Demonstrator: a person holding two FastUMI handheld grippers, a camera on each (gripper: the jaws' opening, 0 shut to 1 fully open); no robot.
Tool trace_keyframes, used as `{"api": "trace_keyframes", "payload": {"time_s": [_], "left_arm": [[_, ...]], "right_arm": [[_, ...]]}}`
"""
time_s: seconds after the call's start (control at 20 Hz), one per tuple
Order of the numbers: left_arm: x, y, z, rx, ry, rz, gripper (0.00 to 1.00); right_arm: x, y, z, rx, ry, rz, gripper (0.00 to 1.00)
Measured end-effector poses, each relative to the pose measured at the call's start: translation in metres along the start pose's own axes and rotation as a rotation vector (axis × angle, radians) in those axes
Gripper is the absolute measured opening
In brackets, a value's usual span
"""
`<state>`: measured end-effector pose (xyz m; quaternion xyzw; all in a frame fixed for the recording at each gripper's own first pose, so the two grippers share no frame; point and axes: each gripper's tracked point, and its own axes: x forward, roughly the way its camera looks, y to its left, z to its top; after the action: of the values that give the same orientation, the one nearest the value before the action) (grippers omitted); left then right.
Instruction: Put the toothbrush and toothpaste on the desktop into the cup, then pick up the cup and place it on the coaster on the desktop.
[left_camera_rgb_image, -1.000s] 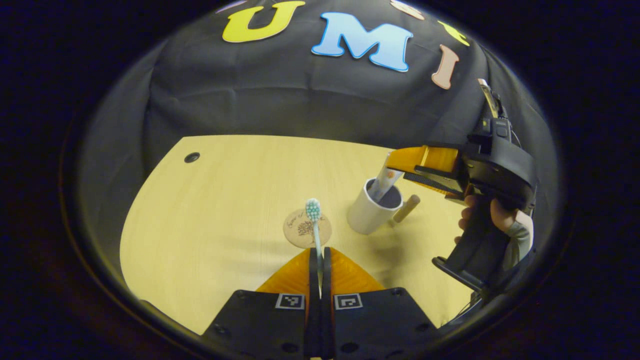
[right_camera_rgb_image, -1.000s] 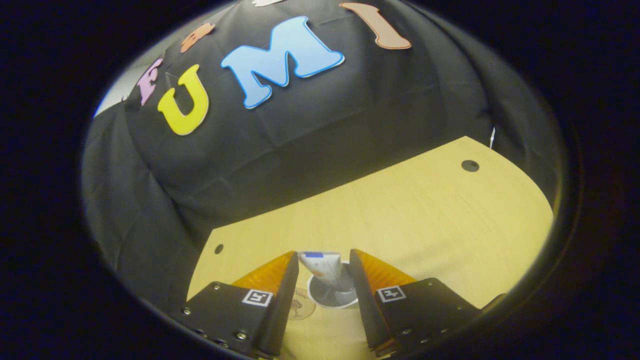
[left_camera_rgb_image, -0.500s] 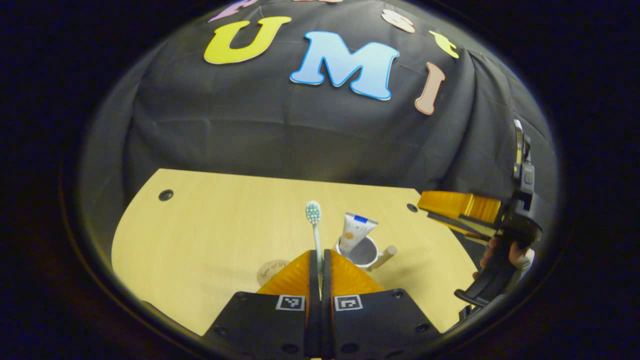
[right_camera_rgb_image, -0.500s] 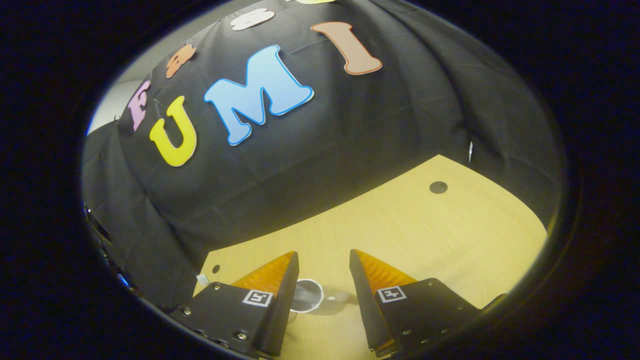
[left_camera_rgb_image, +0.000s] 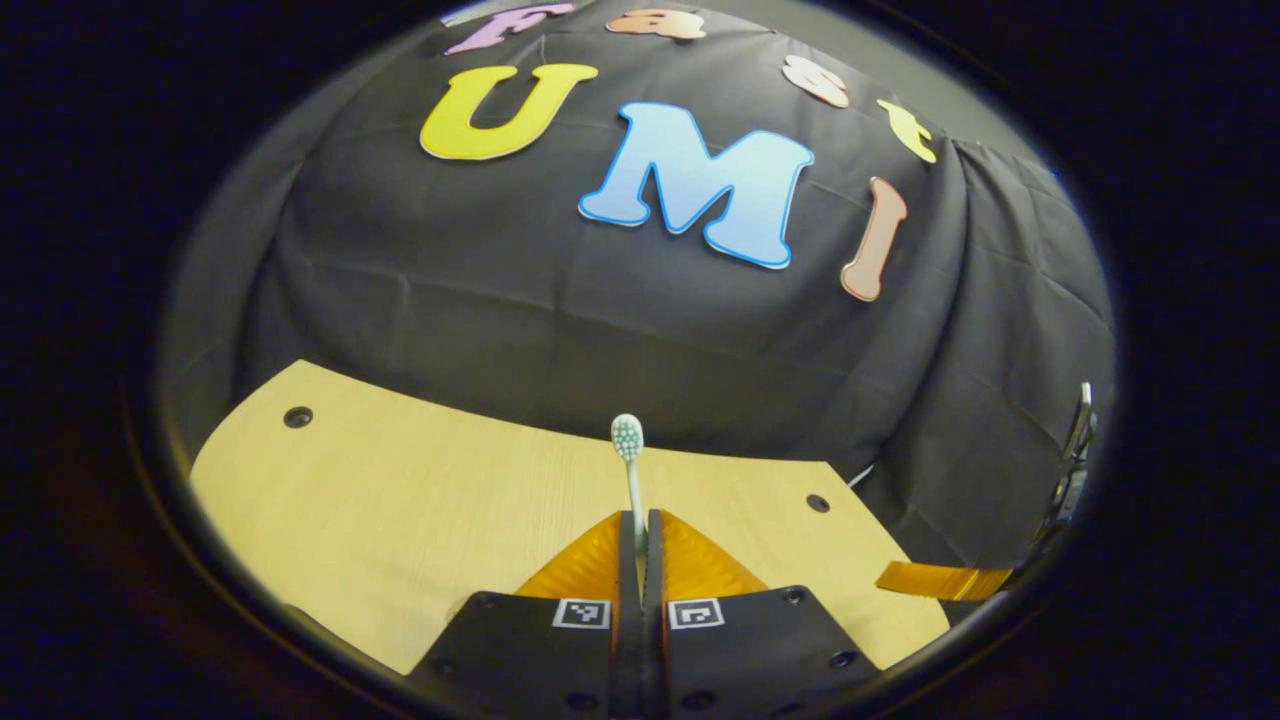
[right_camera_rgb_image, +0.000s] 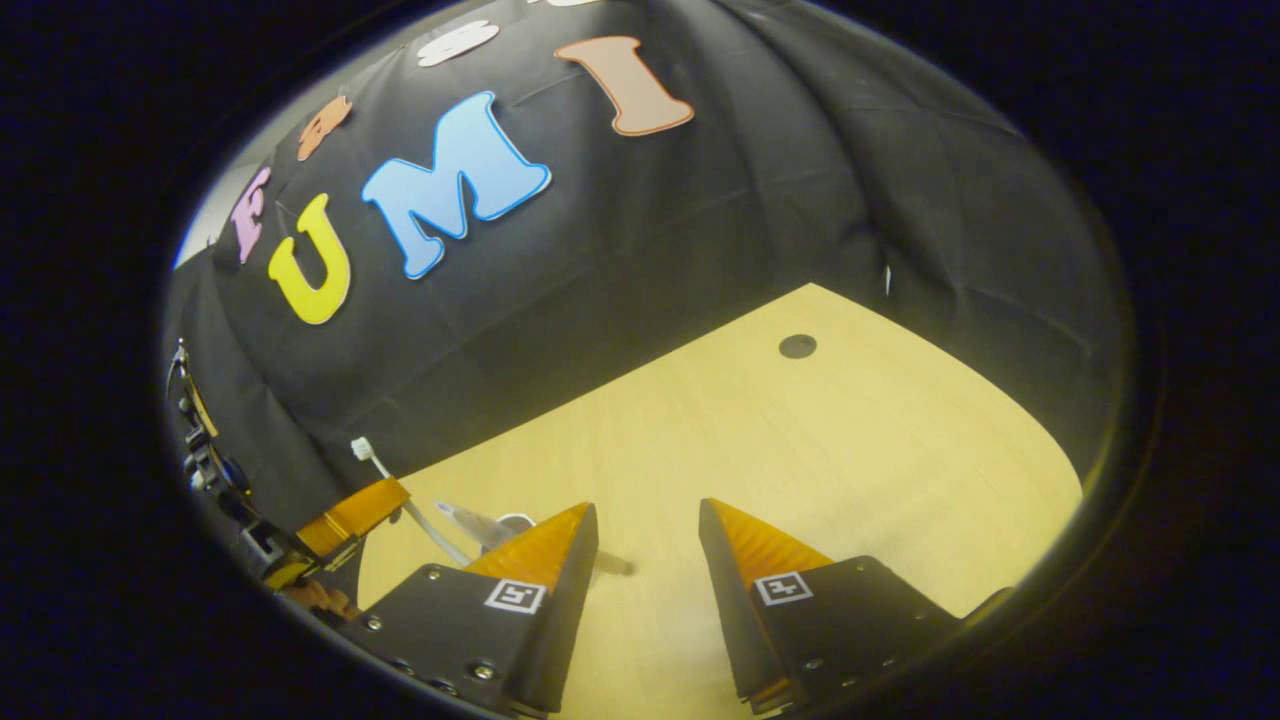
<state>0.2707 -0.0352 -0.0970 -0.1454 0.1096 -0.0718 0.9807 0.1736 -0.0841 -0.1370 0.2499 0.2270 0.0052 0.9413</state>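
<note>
My left gripper (left_camera_rgb_image: 640, 522) is shut on the white toothbrush (left_camera_rgb_image: 633, 480), which stands upright with its bristled head over the far desk edge. In the right gripper view that toothbrush (right_camera_rgb_image: 385, 470) slants up from the left gripper (right_camera_rgb_image: 398, 492) at the left edge. Just right of it, the end of the toothpaste tube (right_camera_rgb_image: 465, 517) and a sliver of the white cup's rim (right_camera_rgb_image: 516, 520) peek out behind one of my own fingers. My right gripper (right_camera_rgb_image: 645, 515) is open over bare desk with nothing between its fingers. One of its fingers (left_camera_rgb_image: 940, 580) reaches in at the lower right of the left gripper view.
The light wooden desk (left_camera_rgb_image: 400, 520) has small round holes (left_camera_rgb_image: 297, 416) (left_camera_rgb_image: 818, 503) near its far edge, and one hole (right_camera_rgb_image: 797, 346) lies ahead of the right gripper. Black cloth walls the desk at the back. A hand (right_camera_rgb_image: 320, 600) grips the left gripper.
The left gripper tilted up with the toothbrush, so cup and coaster dropped out of its view. The right gripper, still open, backed away to the right, leaving the toothpaste in the cup.
</note>
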Motion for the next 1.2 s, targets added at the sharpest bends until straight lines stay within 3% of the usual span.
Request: {"api": "trace_keyframes", "payload": {"time_s": [0.35,0.85,1.05,1.2], "left_arm": [[0.000,-0.010,0.012,-0.064,-0.082,0.052,0.07],[0.001,-0.012,-0.023,0.060,-0.142,0.168,0.07],[0.000,-0.018,-0.030,0.088,-0.138,0.166,0.07],[-0.002,-0.019,-0.033,0.101,-0.132,0.166,0.13]], "right_arm": [[-0.002,-0.041,-0.005,0.010,0.038,-0.011,0.62],[0.000,-0.052,0.006,0.035,0.045,0.012,0.62],[0.002,-0.045,0.008,0.019,0.054,0.040,0.61],[0.003,-0.039,0.009,0.009,0.056,0.052,0.61]]}}
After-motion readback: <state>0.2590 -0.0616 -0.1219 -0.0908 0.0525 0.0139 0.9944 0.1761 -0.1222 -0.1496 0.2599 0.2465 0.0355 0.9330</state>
